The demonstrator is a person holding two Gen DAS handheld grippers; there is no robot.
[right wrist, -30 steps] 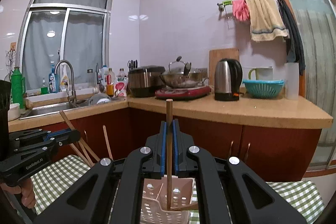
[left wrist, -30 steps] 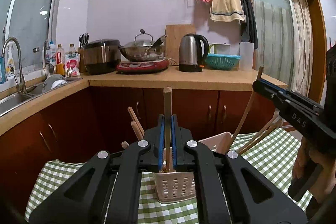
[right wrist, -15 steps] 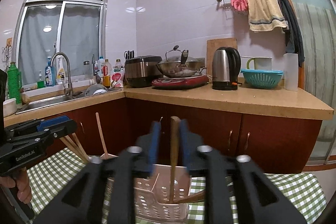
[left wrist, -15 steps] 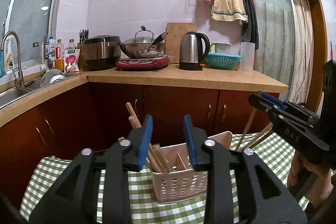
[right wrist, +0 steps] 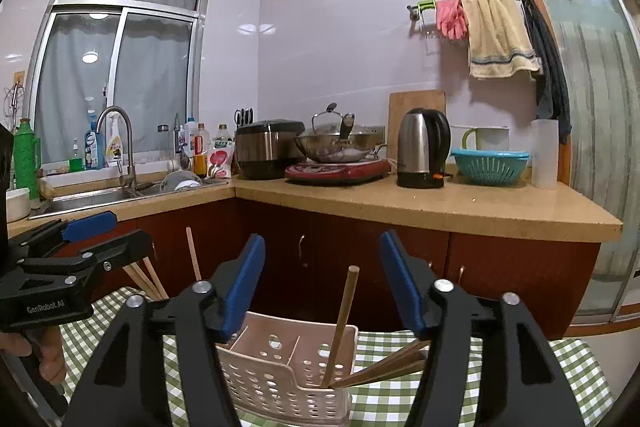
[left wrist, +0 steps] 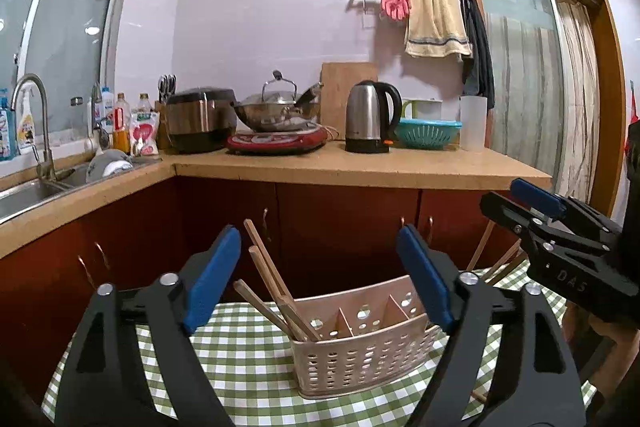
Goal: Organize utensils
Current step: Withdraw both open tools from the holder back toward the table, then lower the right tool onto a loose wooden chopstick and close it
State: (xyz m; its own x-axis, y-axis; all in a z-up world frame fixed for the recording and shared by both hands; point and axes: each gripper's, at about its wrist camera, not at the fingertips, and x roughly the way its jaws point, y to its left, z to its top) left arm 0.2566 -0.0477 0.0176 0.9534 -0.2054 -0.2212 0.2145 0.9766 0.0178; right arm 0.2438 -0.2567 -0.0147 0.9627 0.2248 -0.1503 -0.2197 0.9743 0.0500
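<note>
A cream perforated utensil basket (left wrist: 360, 355) stands on the green checked tablecloth (left wrist: 240, 359); it also shows in the right wrist view (right wrist: 280, 375). Several wooden chopsticks (left wrist: 276, 287) lean out of its left compartment. In the right wrist view one chopstick (right wrist: 342, 323) stands in the right compartment with others leaning beside it. My left gripper (left wrist: 320, 283) is open and empty just above the basket. My right gripper (right wrist: 322, 283) is open and empty above the basket's other end. Each gripper shows in the other's view: the right (left wrist: 560, 239), the left (right wrist: 72, 259).
A kitchen counter (left wrist: 360, 167) runs behind the table with a rice cooker (left wrist: 200, 123), wok (left wrist: 276, 111), kettle (left wrist: 370, 117) and teal colander (left wrist: 428, 133). A sink with a tap (left wrist: 36, 131) is at the left. Dark red cabinets stand close behind the table.
Both grippers have opened and let go of the chopsticks they held. The chopsticks now rest in the basket. Both grippers have opened wider since half a second ago.
</note>
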